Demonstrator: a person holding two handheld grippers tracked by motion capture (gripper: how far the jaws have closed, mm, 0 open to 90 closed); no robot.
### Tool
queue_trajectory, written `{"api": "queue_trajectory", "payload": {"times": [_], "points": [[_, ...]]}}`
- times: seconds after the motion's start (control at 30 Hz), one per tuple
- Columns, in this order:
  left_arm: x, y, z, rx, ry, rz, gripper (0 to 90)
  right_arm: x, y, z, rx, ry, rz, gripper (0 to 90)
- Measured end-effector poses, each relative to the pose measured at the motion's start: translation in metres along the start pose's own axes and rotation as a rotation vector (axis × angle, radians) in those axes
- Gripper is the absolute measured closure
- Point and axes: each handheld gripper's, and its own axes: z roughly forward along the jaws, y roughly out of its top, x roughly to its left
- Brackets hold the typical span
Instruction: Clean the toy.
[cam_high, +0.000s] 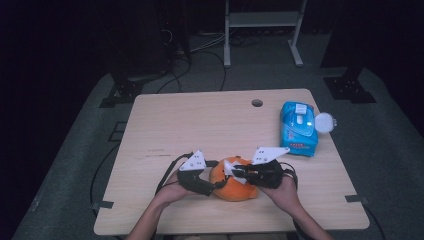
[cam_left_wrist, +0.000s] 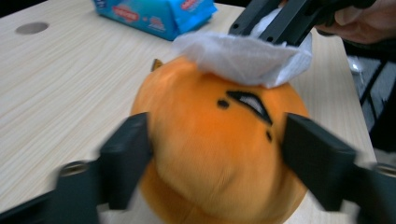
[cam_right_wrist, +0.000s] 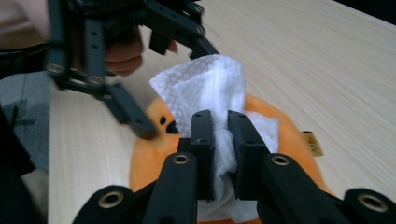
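From the high view I see a blue wipe pack (cam_high: 299, 128) near the counter's (cam_high: 200, 125) far right corner, lid flipped open, well apart from the orange plush (cam_high: 233, 186) sitting by the near edge. In the left gripper view my left gripper (cam_left_wrist: 215, 154) clamps the plush, one jaw on each flank. In the right gripper view my right gripper (cam_right_wrist: 221, 135) pinches a white wipe (cam_right_wrist: 205, 88) tight, pressed on the plush's top.
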Motion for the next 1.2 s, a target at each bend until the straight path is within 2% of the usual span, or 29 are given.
{"api": "queue_trajectory", "payload": {"times": [0.03,0.1,0.17,0.23,0.33,0.43,0.47,0.53,0.57,0.63,0.7,0.77,0.83,0.93,1.0,1.07,1.1,1.2], "points": [[0.001,-0.001,0.000,-0.007,0.003,-0.016,14.2,-0.003,-0.001,-0.002,-0.002,-0.007,0.009,80.1],[0.003,-0.002,0.002,-0.002,-0.010,-0.038,14.3,-0.010,-0.004,-0.005,-0.010,-0.019,0.040,80.1],[0.000,-0.002,0.004,-0.005,-0.013,-0.020,24.8,-0.015,-0.005,-0.008,-0.011,-0.027,0.061,80.1],[-0.002,0.000,0.005,-0.005,-0.006,-0.011,30.9,-0.013,-0.004,-0.009,-0.013,-0.039,0.054,80.1],[-0.006,0.004,0.005,-0.018,-0.005,0.016,33.9,-0.005,-0.001,-0.009,-0.021,-0.038,0.023,80.2],[-0.015,0.010,0.008,-0.015,0.001,0.072,34.3,0.007,0.005,-0.006,-0.046,0.007,-0.008,80.2],[-0.019,0.011,0.008,-0.006,0.006,0.104,34.3,0.012,0.007,-0.005,-0.048,0.010,-0.030,80.2],[-0.021,0.011,0.008,0.004,0.016,0.131,34.5,0.018,0.009,-0.002,-0.042,0.012,-0.053,80.3],[-0.020,0.010,0.008,0.001,0.014,0.131,34.8,0.018,0.009,-0.002,-0.036,0.003,-0.058,80.4],[-0.019,0.008,0.008,0.002,0.010,0.125,35.0,0.012,0.008,-0.005,-0.037,-0.013,-0.034,80.4],[-0.017,0.005,0.007,0.011,0.006,0.131,35.2,0.001,0.004,-0.009,-0.037,-0.062,-0.014,80.4],[-0.013,0.003,0.007,0.007,0.002,0.104,34.3,-0.013,-0.003,-0.012,-0.025,-0.072,0.033,80.4],[-0.010,0.002,0.007,0.000,-0.003,0.058,28.8,-0.023,-0.009,-0.014,-0.015,-0.042,0.091,80.3],[-0.005,0.002,0.010,-0.024,-0.023,-0.054,16.8,-0.024,-0.013,-0.016,-0.011,-0.035,0.103,80.3],[-0.003,0.000,0.013,-0.022,-0.050,-0.099,14.9,-0.020,-0.013,-0.017,-0.008,-0.032,0.094,80.3],[-0.004,-0.001,0.012,-0.025,-0.061,-0.104,18.2,-0.014,-0.013,-0.016,-0.002,-0.036,0.071,80.3],[-0.005,-0.001,0.011,-0.023,-0.057,-0.090,22.1,-0.011,-0.012,-0.017,0.001,-0.039,0.058,80.4],[-0.012,0.002,0.011,-0.020,-0.042,-0.011,29.2,-0.005,-0.008,-0.018,-0.004,-0.031,0.039,80.3]]}}
